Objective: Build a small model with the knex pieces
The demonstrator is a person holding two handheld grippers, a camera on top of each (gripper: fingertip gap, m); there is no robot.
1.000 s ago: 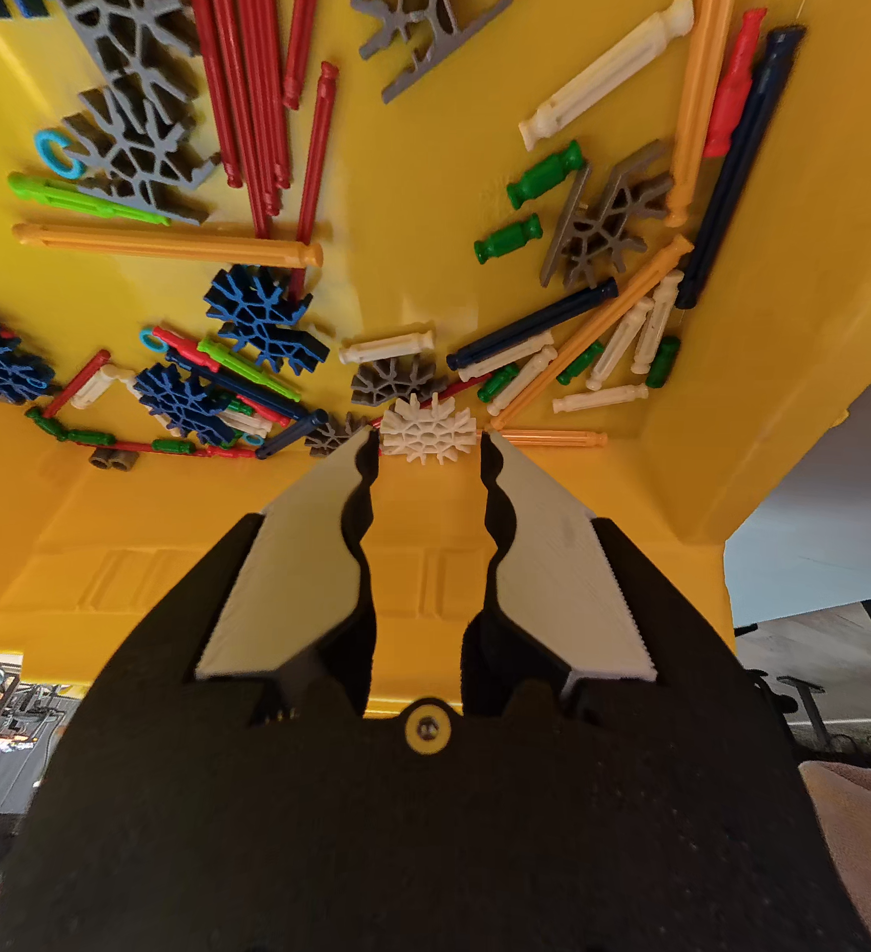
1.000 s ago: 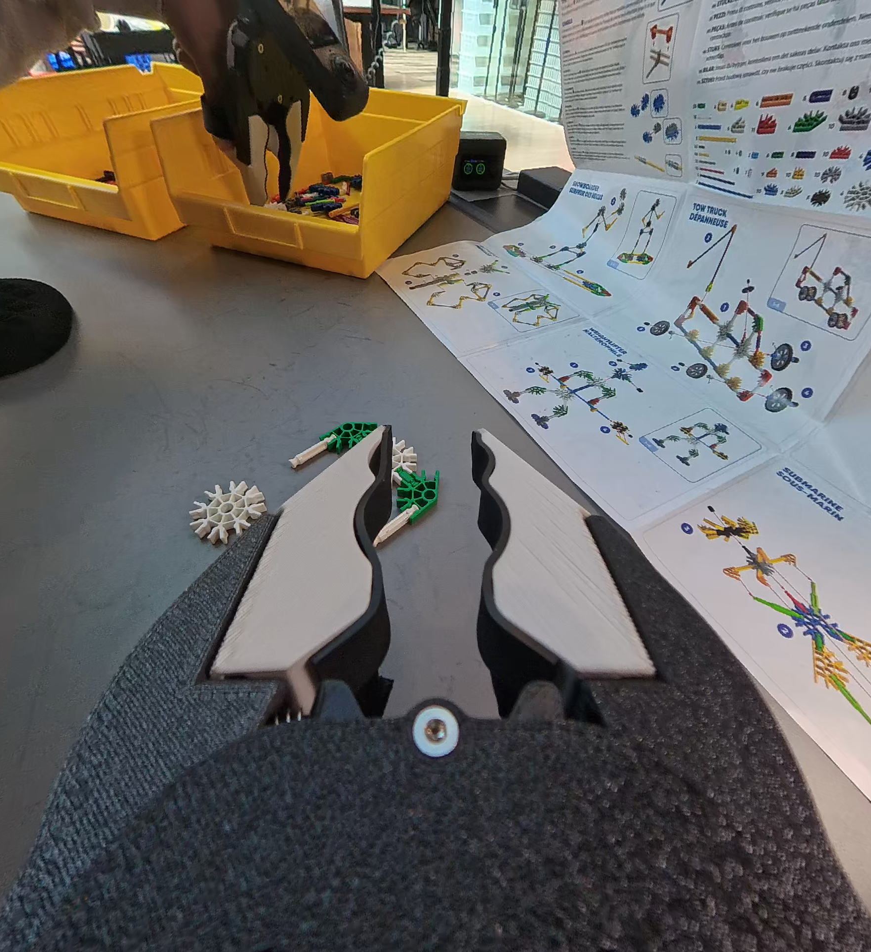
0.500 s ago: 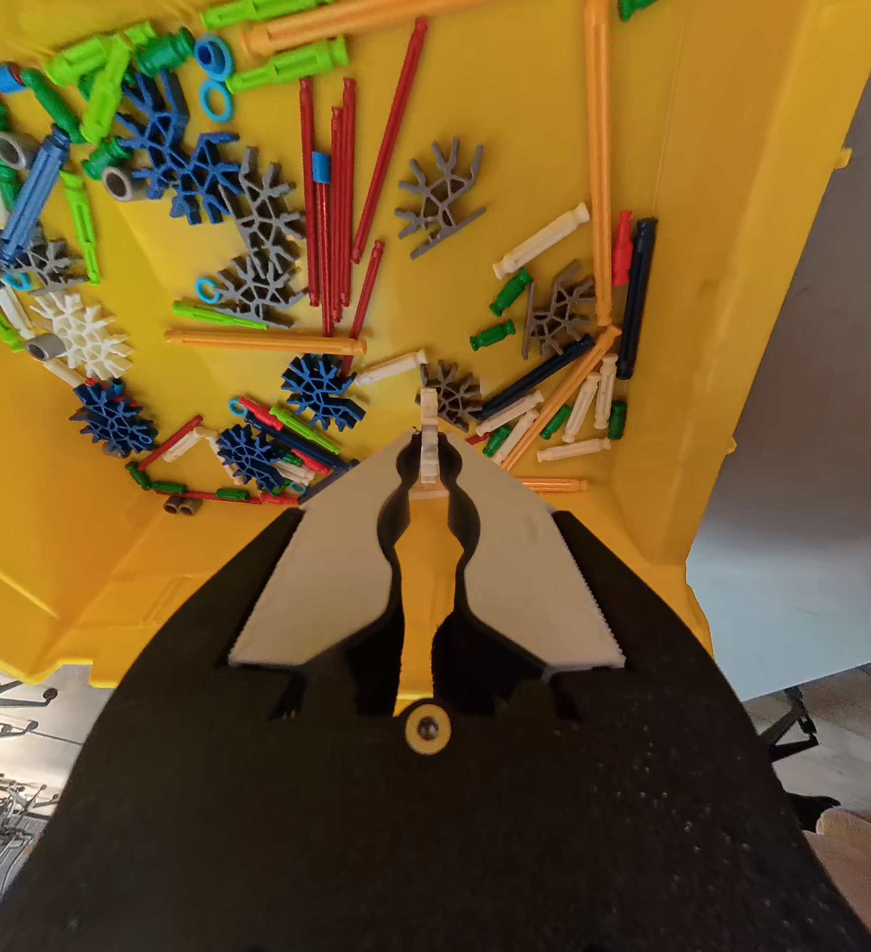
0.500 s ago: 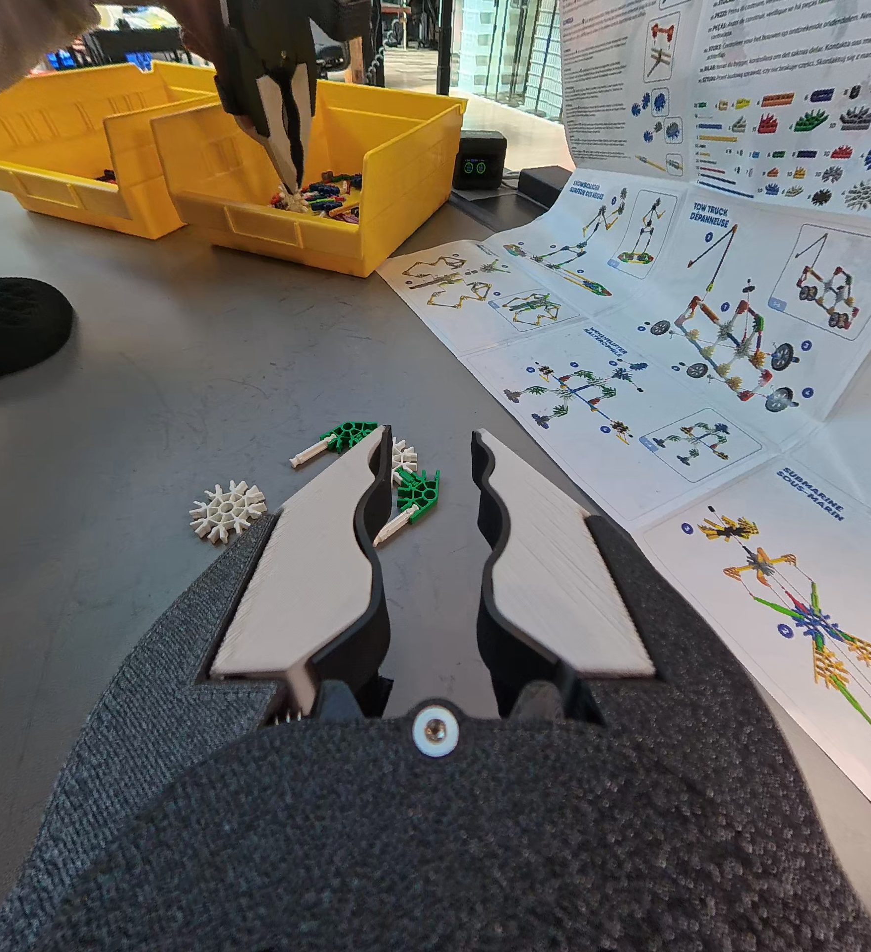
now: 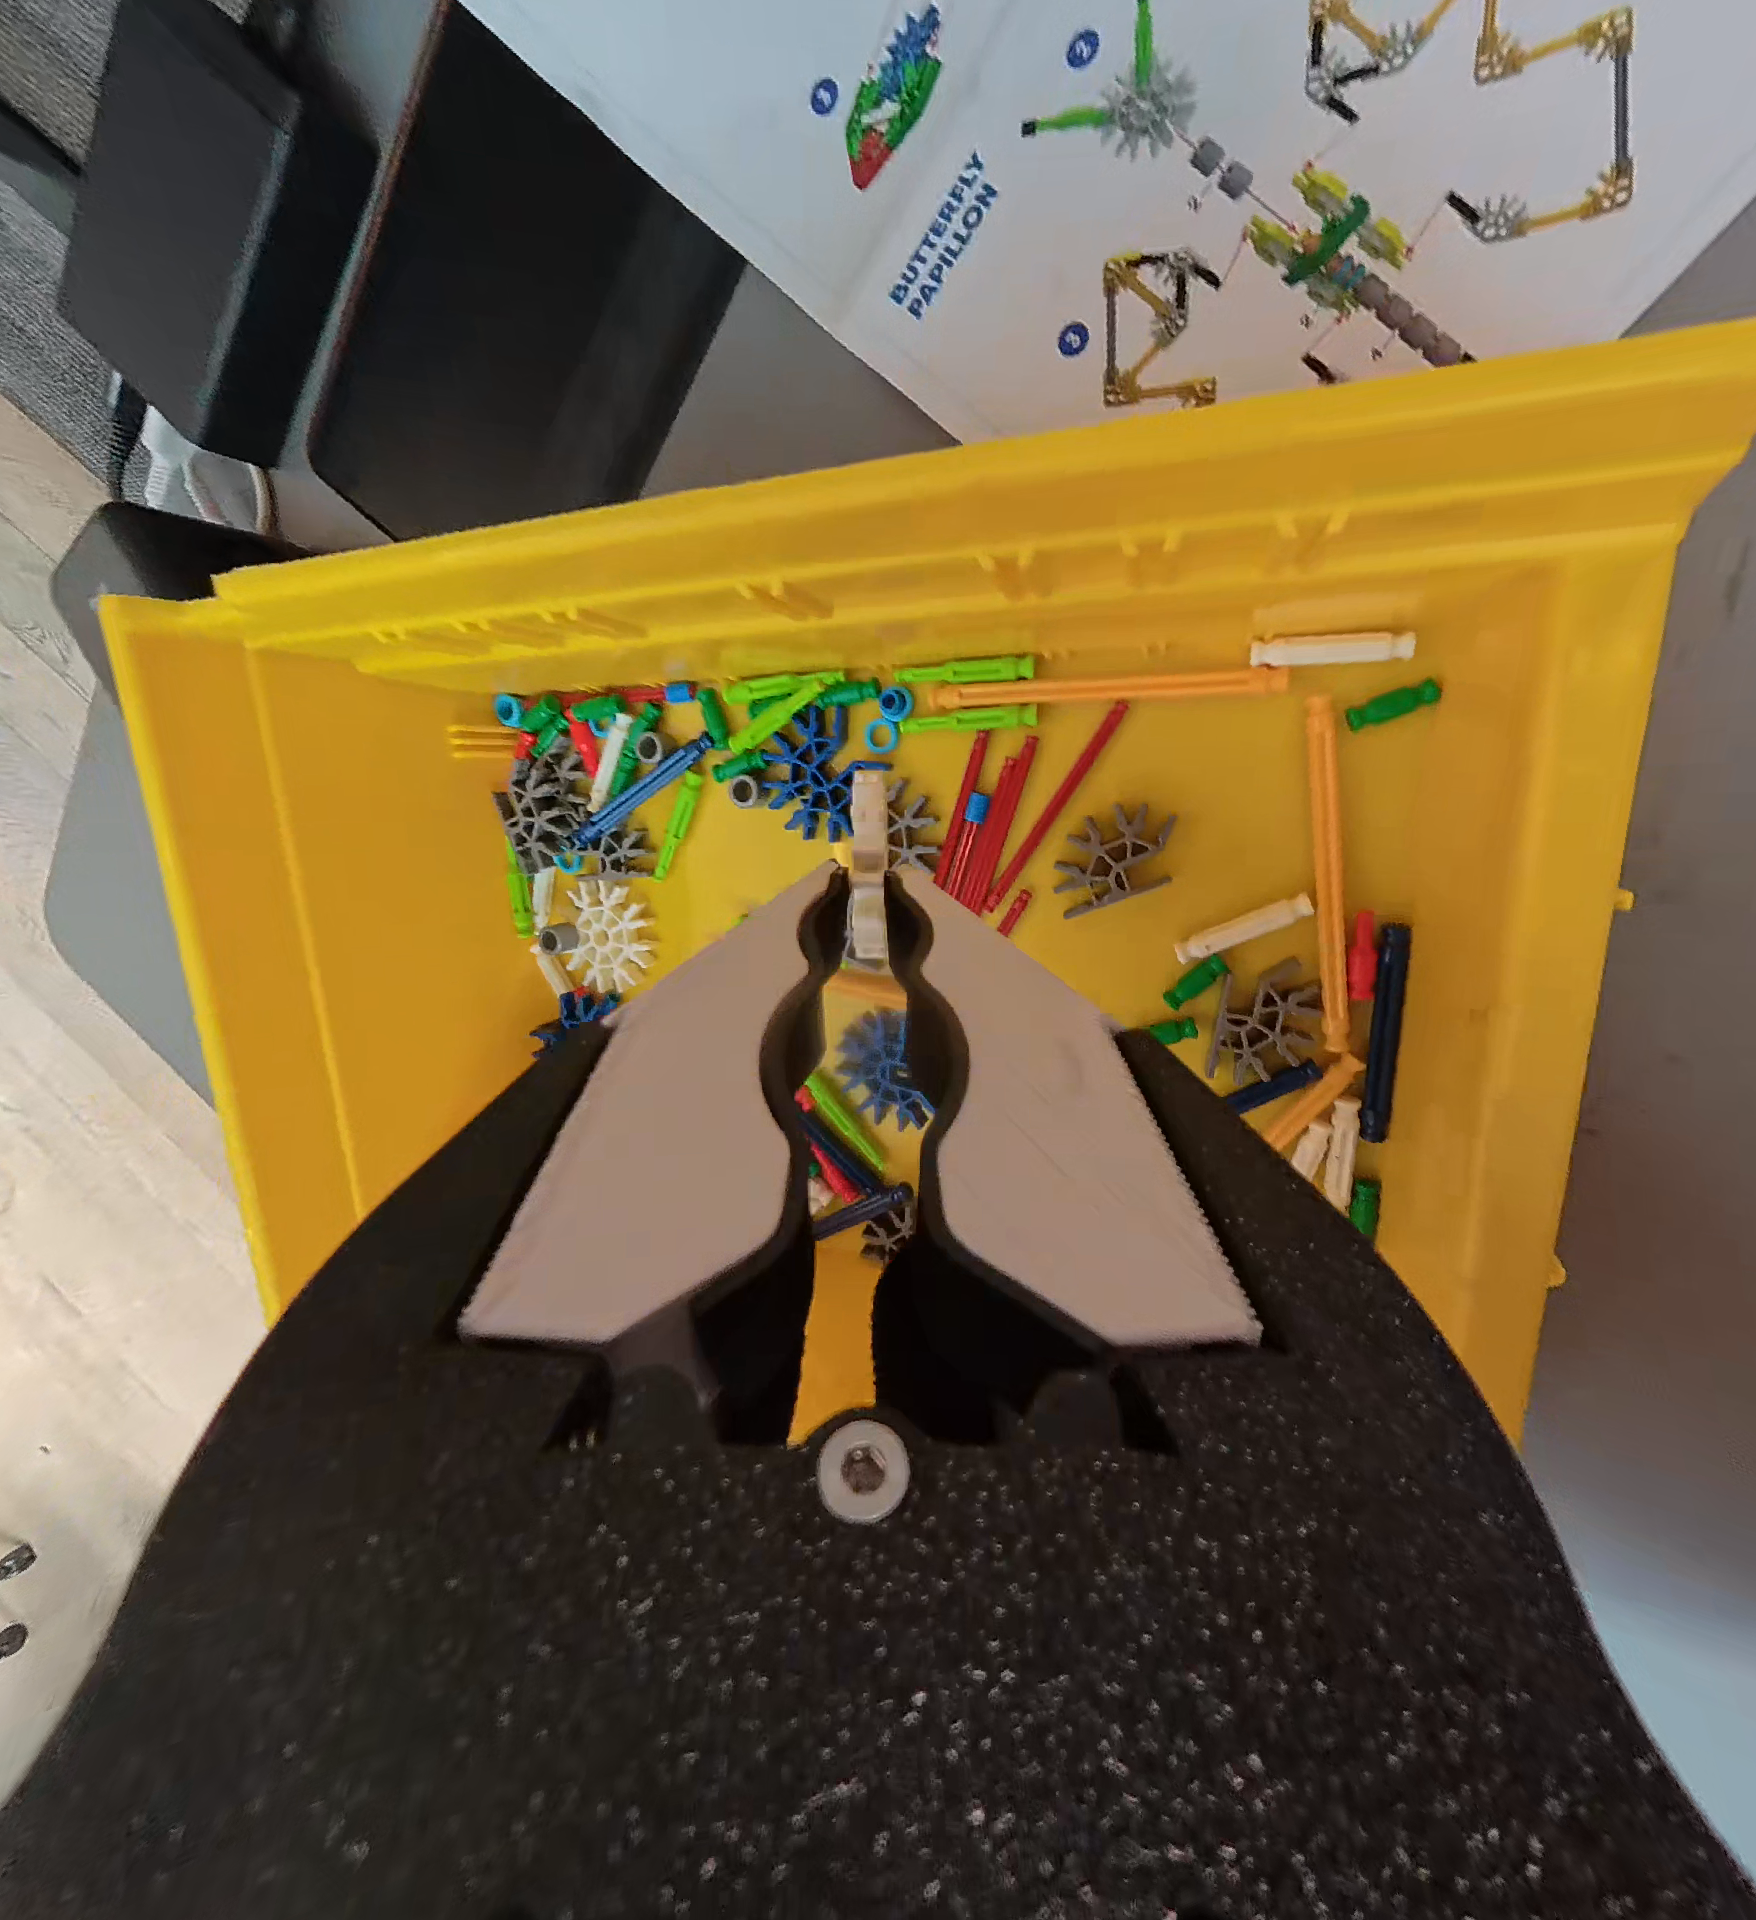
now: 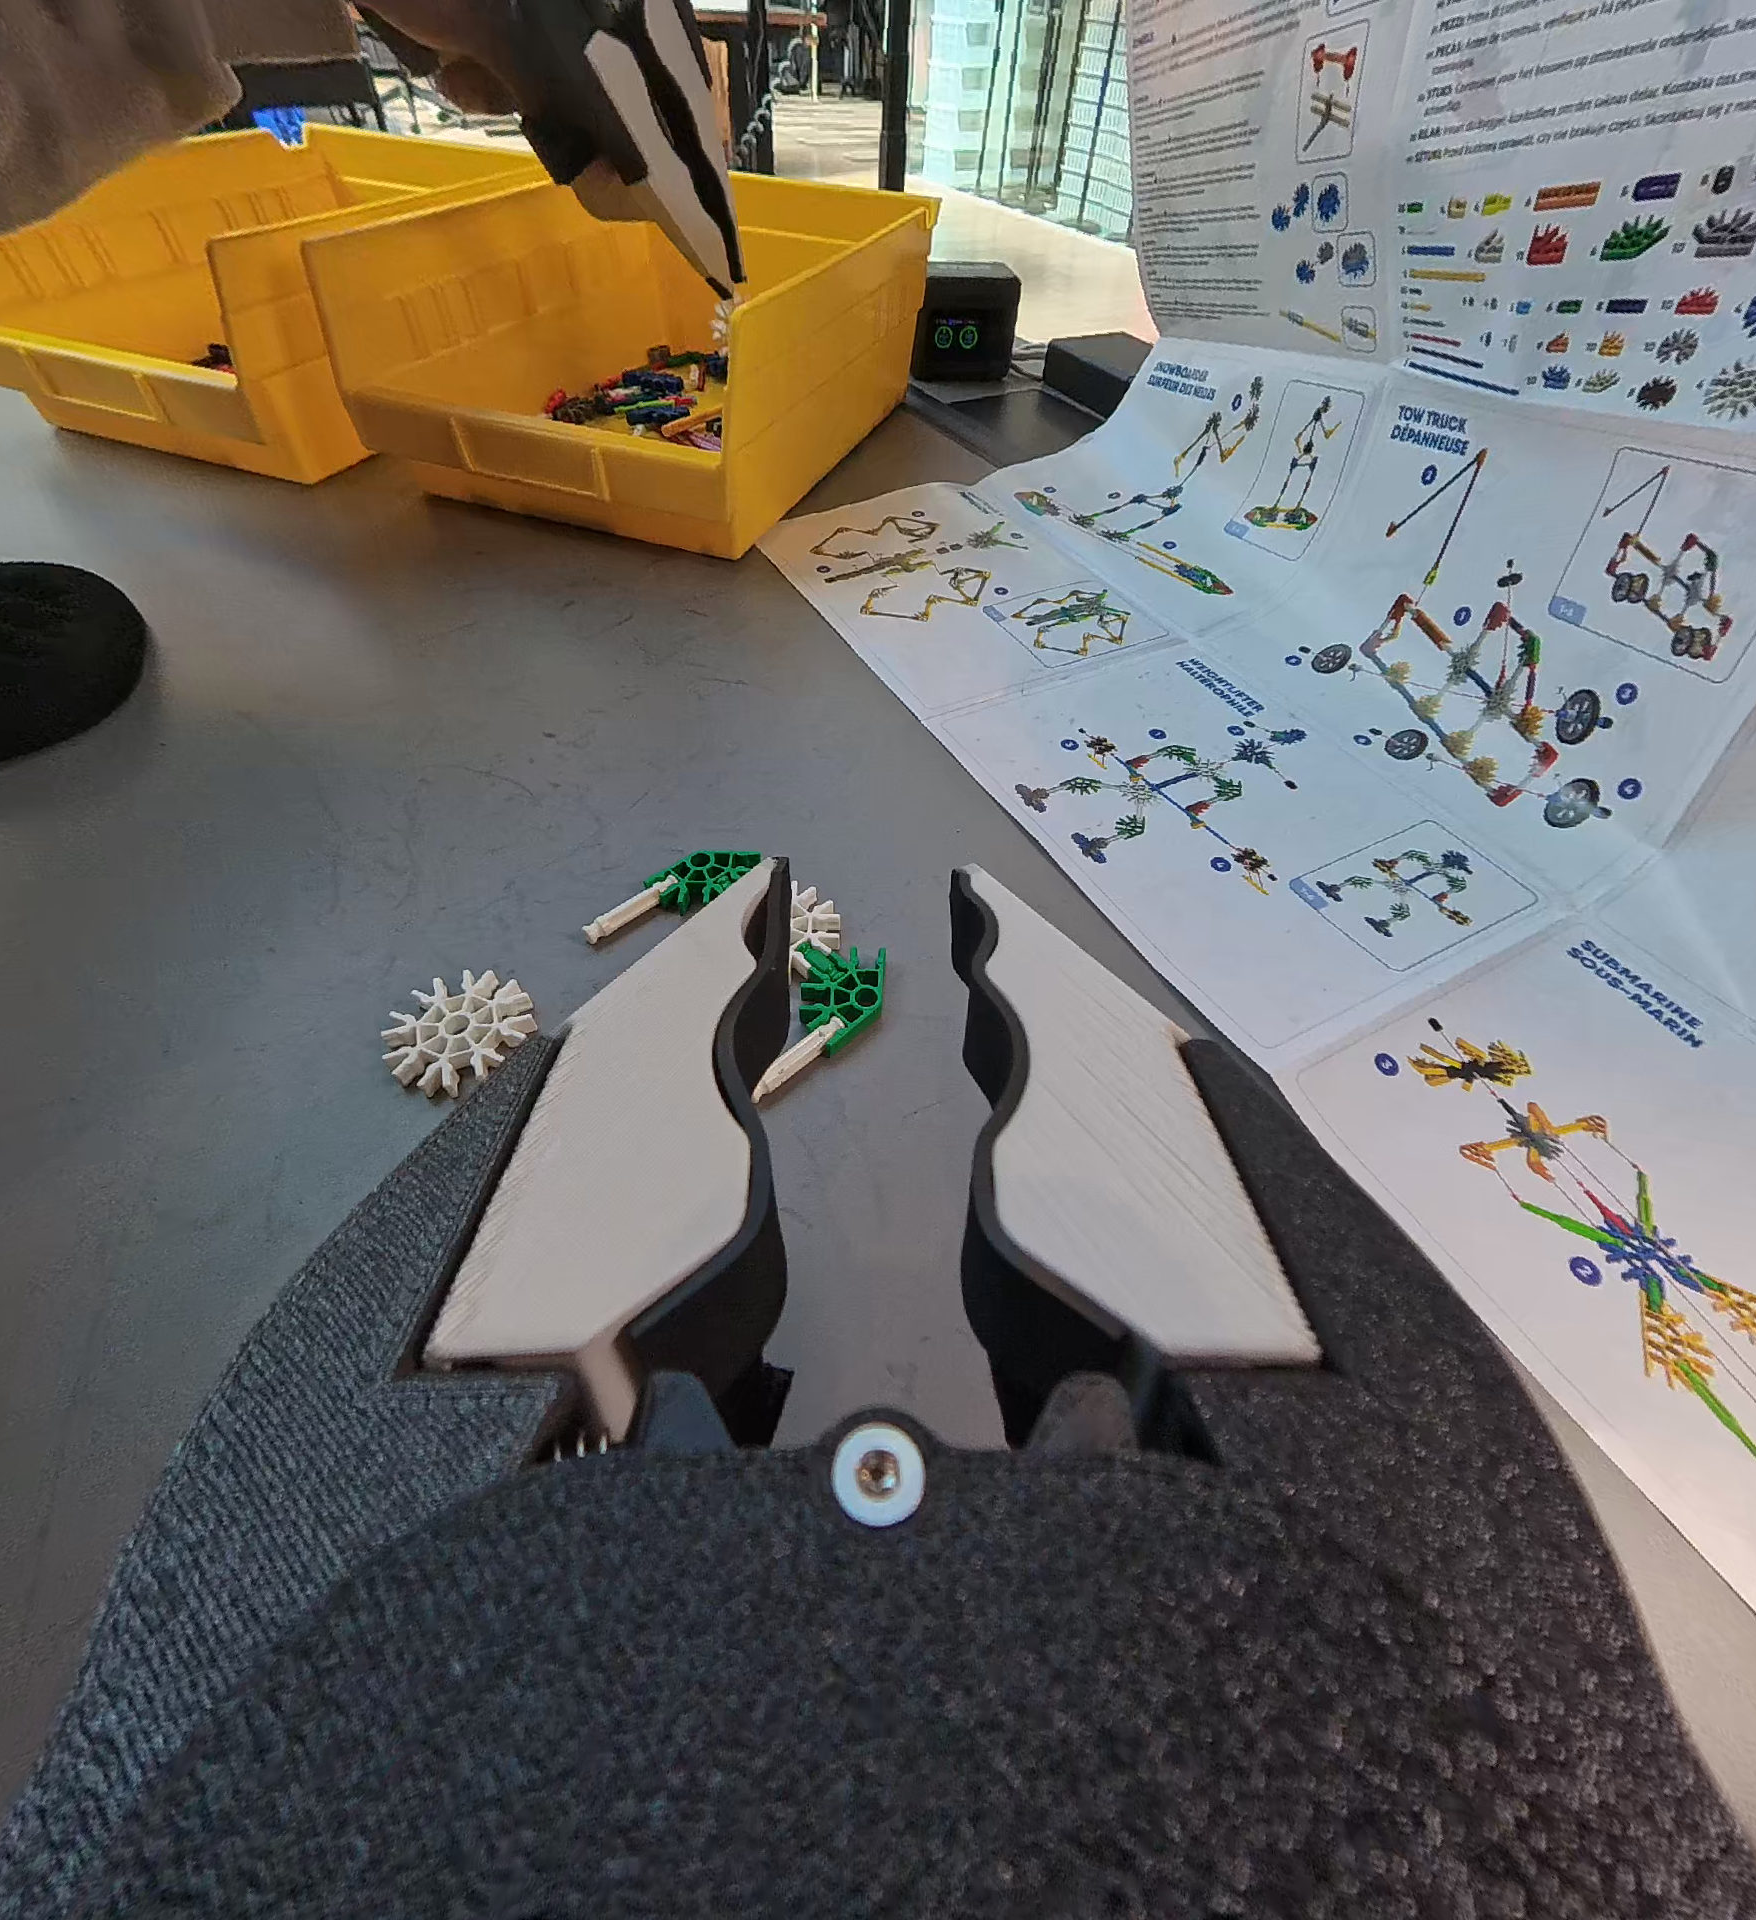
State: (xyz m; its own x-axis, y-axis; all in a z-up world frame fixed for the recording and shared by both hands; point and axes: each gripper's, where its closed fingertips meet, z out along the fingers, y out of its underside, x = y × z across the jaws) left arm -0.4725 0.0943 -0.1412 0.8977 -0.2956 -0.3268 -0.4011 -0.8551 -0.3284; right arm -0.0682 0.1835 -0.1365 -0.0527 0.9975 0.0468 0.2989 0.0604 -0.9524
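My left gripper [image 5: 861, 883] is shut on a white snowflake connector [image 5: 866, 847], held edge-on well above the floor of a yellow bin [image 5: 957, 540] of mixed rods and connectors. In the right wrist view the left gripper [image 6: 723, 281] hangs over that bin [image 6: 832, 343] with the white connector [image 6: 723, 320] at its tips. My right gripper [image 6: 866, 883] is open and empty, low over the grey table. Between and beside its fingers lie a green connector with a white rod [image 6: 832, 1003], a second such piece [image 6: 682, 883], a small white connector [image 6: 812, 920] and a loose white snowflake connector [image 6: 458, 1031].
A second yellow bin [image 6: 126, 343] stands left of the first. A large instruction sheet [image 6: 1373, 727] covers the table's right side and rises at the back. A black pad [image 6: 12, 665] lies at the left. A small black device [image 6: 962, 322] sits behind the bins. Some 40 cm of space lies between my two pairs of fingers.
My left gripper closed on the white snowflake connector in the bin and has lifted it up and away from the bin floor. The right gripper has not moved.
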